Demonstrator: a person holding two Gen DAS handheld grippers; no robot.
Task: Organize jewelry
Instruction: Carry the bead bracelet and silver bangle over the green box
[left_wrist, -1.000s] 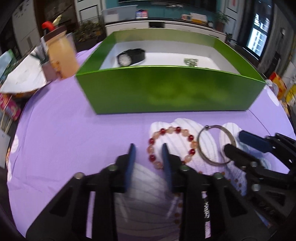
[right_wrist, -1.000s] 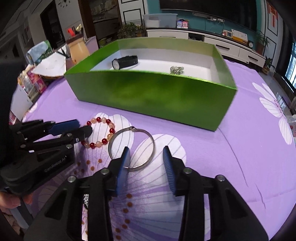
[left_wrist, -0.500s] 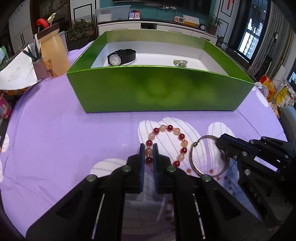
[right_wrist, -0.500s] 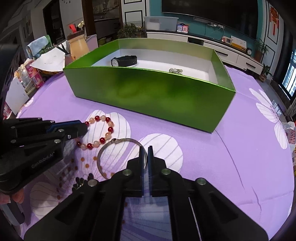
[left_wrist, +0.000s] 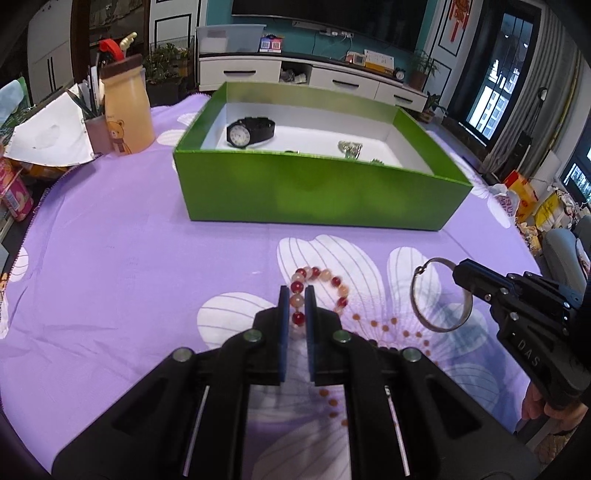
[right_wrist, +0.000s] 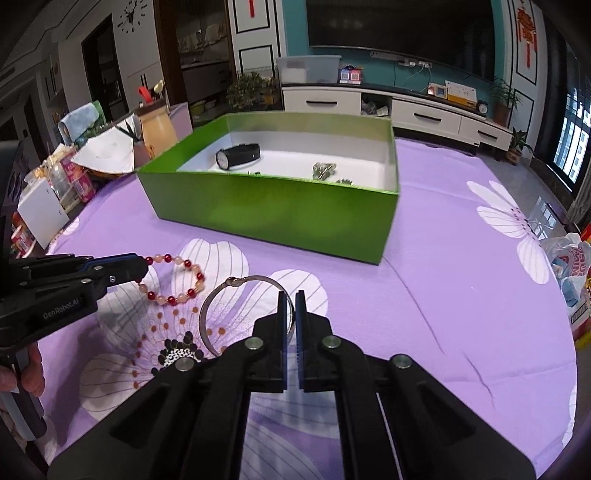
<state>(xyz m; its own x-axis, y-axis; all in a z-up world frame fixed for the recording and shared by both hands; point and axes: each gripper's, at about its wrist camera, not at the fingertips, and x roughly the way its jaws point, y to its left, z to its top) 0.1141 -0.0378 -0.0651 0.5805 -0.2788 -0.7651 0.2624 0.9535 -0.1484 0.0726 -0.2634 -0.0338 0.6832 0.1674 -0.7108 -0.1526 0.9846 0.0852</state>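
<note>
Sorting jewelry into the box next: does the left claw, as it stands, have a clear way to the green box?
Probably yes: the left claw, shut on the bead bracelet, faces the green box across bare purple cloth.

Your left gripper (left_wrist: 295, 295) and right gripper (right_wrist: 290, 301) are black plastic with blue pads, silver screws and white lettering.

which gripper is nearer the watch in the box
Left, though only slightly. The left gripper, shut on the bead bracelet, sits before the box's watch end; the right gripper holds the bangle, further toward the other end.
</note>
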